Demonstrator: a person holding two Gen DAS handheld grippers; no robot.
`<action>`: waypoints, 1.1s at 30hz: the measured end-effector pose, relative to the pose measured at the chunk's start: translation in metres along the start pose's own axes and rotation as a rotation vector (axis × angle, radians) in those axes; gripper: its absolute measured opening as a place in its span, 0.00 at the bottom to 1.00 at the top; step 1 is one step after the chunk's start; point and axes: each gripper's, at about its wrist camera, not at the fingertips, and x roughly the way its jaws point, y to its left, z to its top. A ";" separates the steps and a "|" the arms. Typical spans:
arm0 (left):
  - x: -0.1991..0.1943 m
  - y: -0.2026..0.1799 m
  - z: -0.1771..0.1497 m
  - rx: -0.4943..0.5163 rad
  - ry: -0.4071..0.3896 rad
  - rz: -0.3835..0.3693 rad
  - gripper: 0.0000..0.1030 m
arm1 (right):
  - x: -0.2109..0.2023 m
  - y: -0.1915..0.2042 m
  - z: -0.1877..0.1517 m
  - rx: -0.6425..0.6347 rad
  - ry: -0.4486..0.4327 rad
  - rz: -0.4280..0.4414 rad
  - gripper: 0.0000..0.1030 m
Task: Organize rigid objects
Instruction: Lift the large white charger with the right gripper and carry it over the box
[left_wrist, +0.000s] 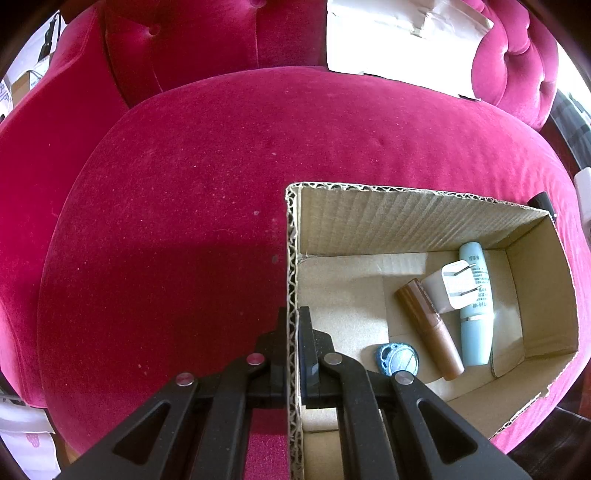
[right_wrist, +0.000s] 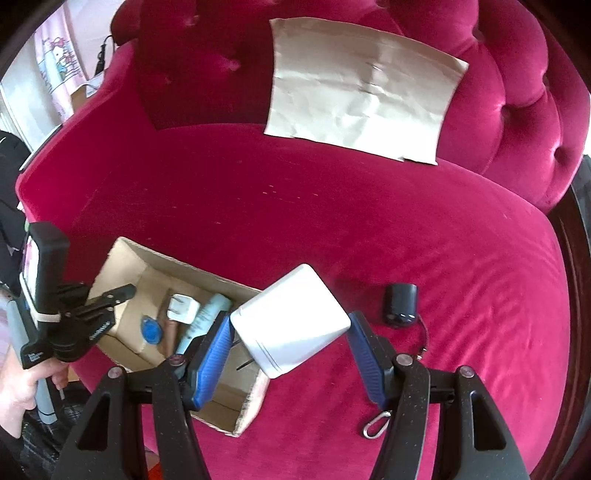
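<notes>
right, the big red velvet sofa (right_wrist: 369, 229) is carrying everything here, and the cardboard box (left_wrist: 406, 221) is sitting on its seat as our landmark. a crumpled sheet of brown paper (right_wrist: 362, 88) is leaning on the backrest, well behind the box. the left gripper (left_wrist: 294, 321) is clenching the box's near wall, one finger inside and one outside, steadying it. the right gripper (right_wrist: 290, 332) is grasping a white square charger block (right_wrist: 291, 317), tilted, between its blue pads, hovering just over the box's right edge. inside the box, a pale blue tube (left_wrist: 476, 302), a brown tube (left_wrist: 428, 328), a small white plug (left_wrist: 448, 290) and a blue fob (left_wrist: 397, 359) are already lying together on the floor. outside the box, to its right, a small black case (right_wrist: 400, 304) with a cord and a metal clip (right_wrist: 375, 428) are waiting on the cushion. so by my reckoning it's past halfway: four in, one arriving, a couple left.
</notes>
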 end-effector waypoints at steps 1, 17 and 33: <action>0.000 0.000 0.000 -0.001 0.000 0.000 0.03 | 0.000 0.003 0.001 -0.003 -0.003 0.006 0.65; 0.002 -0.001 0.000 0.002 0.000 -0.001 0.03 | 0.013 0.062 0.009 -0.076 -0.003 0.089 0.65; 0.003 0.001 0.000 0.000 -0.001 -0.003 0.03 | 0.044 0.103 0.011 -0.055 0.033 0.126 0.65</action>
